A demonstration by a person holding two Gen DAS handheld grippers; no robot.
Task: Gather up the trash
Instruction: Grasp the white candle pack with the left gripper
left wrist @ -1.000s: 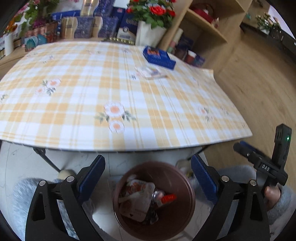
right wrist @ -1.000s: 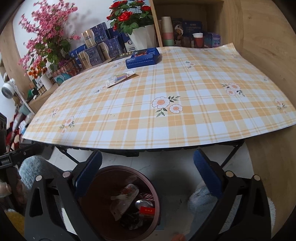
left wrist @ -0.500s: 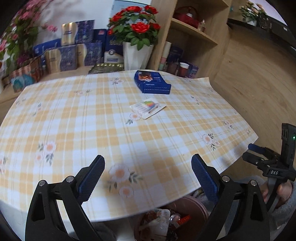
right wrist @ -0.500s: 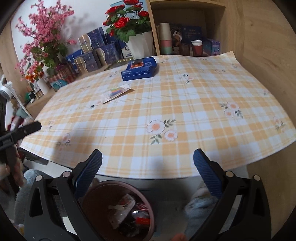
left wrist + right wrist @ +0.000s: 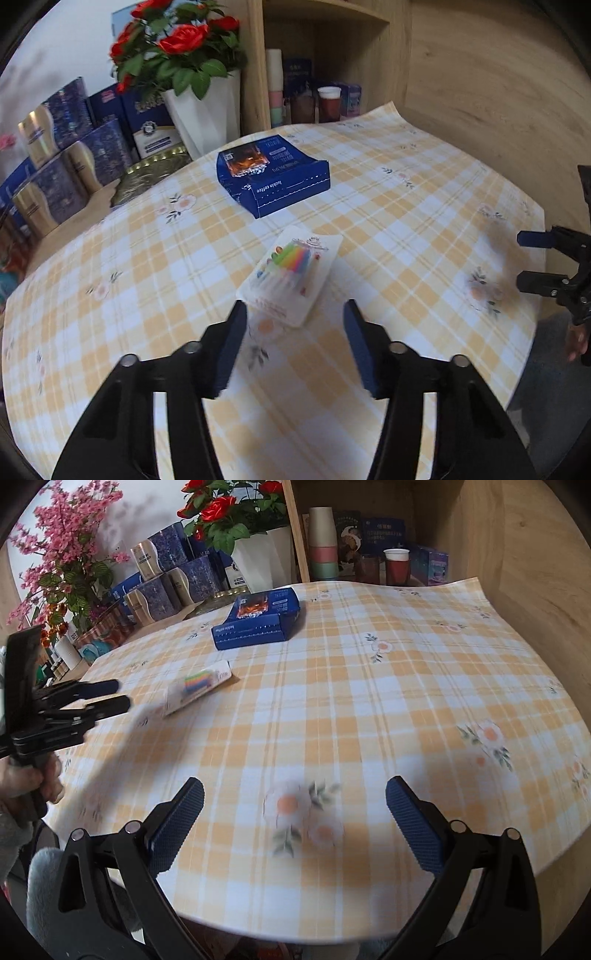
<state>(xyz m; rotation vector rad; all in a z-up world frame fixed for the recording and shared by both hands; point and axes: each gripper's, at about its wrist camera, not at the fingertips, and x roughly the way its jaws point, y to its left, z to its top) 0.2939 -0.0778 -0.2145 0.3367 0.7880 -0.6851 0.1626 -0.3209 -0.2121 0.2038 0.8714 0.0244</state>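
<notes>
candle pack (image 5: 291, 275): flat, clear plastic | left hand-held gripper (image 5: 295, 314): closing, empty

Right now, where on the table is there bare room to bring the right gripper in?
Bare cloth lies ahead of the right gripper and across the right half of the table. It is crowded far left: blue box, candle packet, and the left gripper, closing on nothing.

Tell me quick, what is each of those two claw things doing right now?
Left gripper: jaws closing, nothing between them yet; the candle pack lies just ahead.
Right gripper: open and empty above the tablecloth.
</notes>
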